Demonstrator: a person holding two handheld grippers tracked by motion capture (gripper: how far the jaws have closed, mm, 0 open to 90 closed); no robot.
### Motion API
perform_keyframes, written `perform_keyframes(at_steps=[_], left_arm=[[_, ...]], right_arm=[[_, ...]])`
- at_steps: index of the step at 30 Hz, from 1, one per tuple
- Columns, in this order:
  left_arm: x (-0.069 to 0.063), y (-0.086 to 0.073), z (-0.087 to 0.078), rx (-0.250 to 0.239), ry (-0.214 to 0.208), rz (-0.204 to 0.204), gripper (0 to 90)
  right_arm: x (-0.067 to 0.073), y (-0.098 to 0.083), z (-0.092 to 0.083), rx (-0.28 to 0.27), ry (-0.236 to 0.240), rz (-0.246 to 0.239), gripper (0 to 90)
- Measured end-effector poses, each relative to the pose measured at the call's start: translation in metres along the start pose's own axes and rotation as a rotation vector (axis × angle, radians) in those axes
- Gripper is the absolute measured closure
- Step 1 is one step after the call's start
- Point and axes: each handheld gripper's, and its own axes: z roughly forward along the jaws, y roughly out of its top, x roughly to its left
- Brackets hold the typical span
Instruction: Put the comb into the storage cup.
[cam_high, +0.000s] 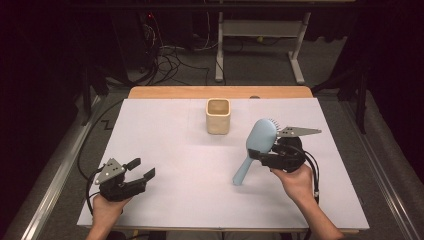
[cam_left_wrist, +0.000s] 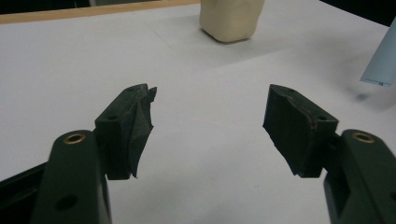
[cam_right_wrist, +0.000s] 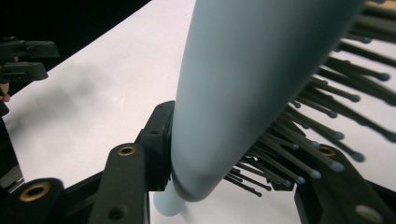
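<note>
Looking down from the high view, a white counter (cam_high: 200, 165) fills the middle of the frame, with a strip of bare wood along its far edge and a dark floor with cables beyond. A person's two hands enter from the bottom edge, each holding a black two-jaw tool.

At the right of centre, the right tool (cam_high: 265, 156) is clamped on a pale blue hairbrush (cam_high: 257, 145). The brush is held off the counter at a slant: its oval head sits higher in the frame, and its handle runs down and to the left, ending near the middle of the white surface. The right hand (cam_high: 299, 181) grips the tool body from below. In the right gripper view, the smooth blue back of the brush (cam_right_wrist: 243, 93) presses against one jaw at the lower left, while the dark, ball-tipped bristles (cam_right_wrist: 322, 107) fan out toward the other jaw at the right.

At the lower left of the high view, the left tool (cam_high: 139, 167) stands wide open and holds nothing, its jaws pointing right across the counter. The left hand (cam_high: 106, 206) holds it just above the near edge. In the left gripper view its two jaws stand well apart over bare white surface.

A cream, square-mouthed cup (cam_high: 218, 116) stands upright near the far edge, in the upper middle of the frame, apart from the brush and both tools.
</note>
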Motion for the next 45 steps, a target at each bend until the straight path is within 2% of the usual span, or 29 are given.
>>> perform_keyframes(at_steps=[6,14,28,45], left_arm=[[0.007,-0.008,0.006,0.007,0.034,0.002,32.7],[0.011,-0.012,0.009,0.017,0.029,-0.015,32.7],[0.014,-0.014,0.012,0.033,0.035,-0.025,32.1],[0.014,-0.015,0.014,0.043,0.023,-0.041,32.1]], right_arm=[[-0.007,0.005,-0.004,-0.004,-0.038,0.007,53.7],[-0.015,0.016,-0.007,-0.018,-0.081,0.016,53.7],[-0.018,0.033,0.001,-0.035,-0.09,0.011,53.5],[-0.009,0.058,0.016,-0.021,-0.073,-0.019,53.5]])
